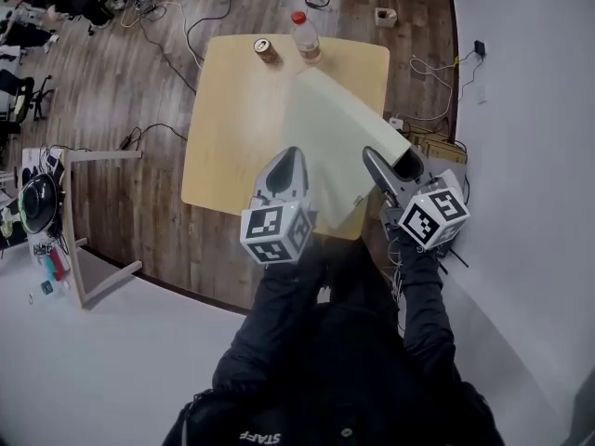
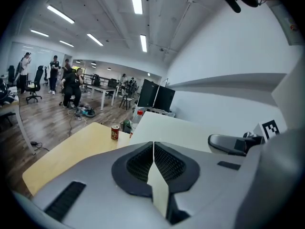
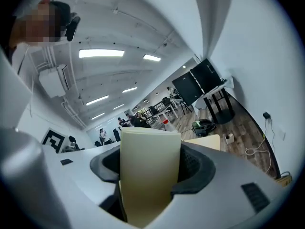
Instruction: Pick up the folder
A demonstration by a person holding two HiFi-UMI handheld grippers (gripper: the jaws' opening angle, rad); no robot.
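Note:
A pale cream folder [image 1: 337, 133] hangs tilted above the light wooden table [image 1: 232, 119], held up at its near edge by both grippers. My left gripper [image 1: 289, 159] is shut on the folder's near left edge; in the left gripper view the jaws [image 2: 153, 152] pinch a thin cream edge and the sheet [image 2: 181, 128] stretches away beyond. My right gripper [image 1: 388, 163] is shut on the near right side; in the right gripper view the folder [image 3: 149, 175] fills the gap between the pads as a thick cream band. The right gripper [image 2: 234, 144] also shows in the left gripper view.
A drinks can [image 1: 266, 50] and a plastic bottle with a red cap [image 1: 305, 35] stand at the table's far edge. Cables lie on the wood floor around it. A wooden rack [image 1: 93, 221] stands at left and a white wall [image 1: 530, 110] runs along the right. People [image 2: 71, 87] work far off.

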